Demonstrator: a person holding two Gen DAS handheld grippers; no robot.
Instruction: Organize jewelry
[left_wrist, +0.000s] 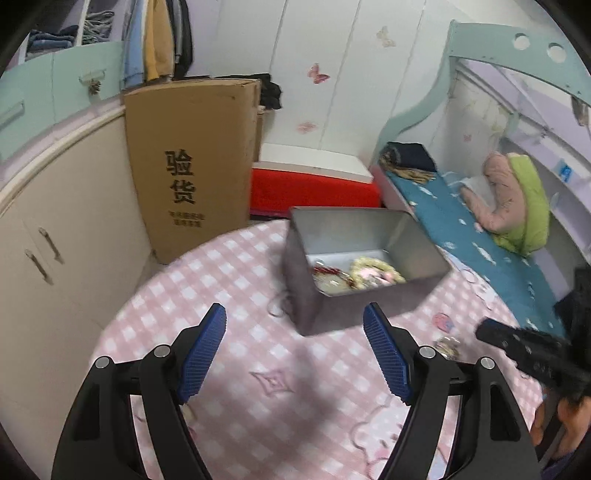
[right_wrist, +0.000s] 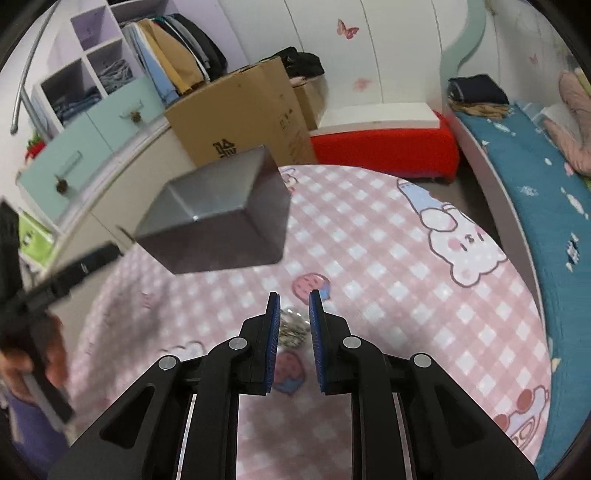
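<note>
- Jewelry: a small silvery, sparkly piece (right_wrist: 292, 328) lies on the round counter covered in a pink-and-white checked cartoon cloth (right_wrist: 388, 258), and it sits in the gap between the blue-padded fingers of the right gripper (right_wrist: 294, 301).
- From the left wrist view the same piece (left_wrist: 448, 346) lies on the cloth near the tip of the right gripper (left_wrist: 491, 332), well apart from the tin.
- Right gripper: fingers drawn close together but with a narrow gap showing; whether the pads touch the piece I cannot tell, as it is blurred.
- Left gripper (left_wrist: 295, 317): fingers spread wide, holding nothing, above the cloth in front of the tin.
- Rectangular grey metal tin (left_wrist: 306, 280), open at the top, stands on the counter; inside it lie a cream beaded bracelet (left_wrist: 373, 271), a red-and-gold piece (left_wrist: 327, 271) and other pale items too small to tell apart.
- Behind the counter stands a tall brown cardboard box (left_wrist: 192, 166) printed with black characters.
</note>
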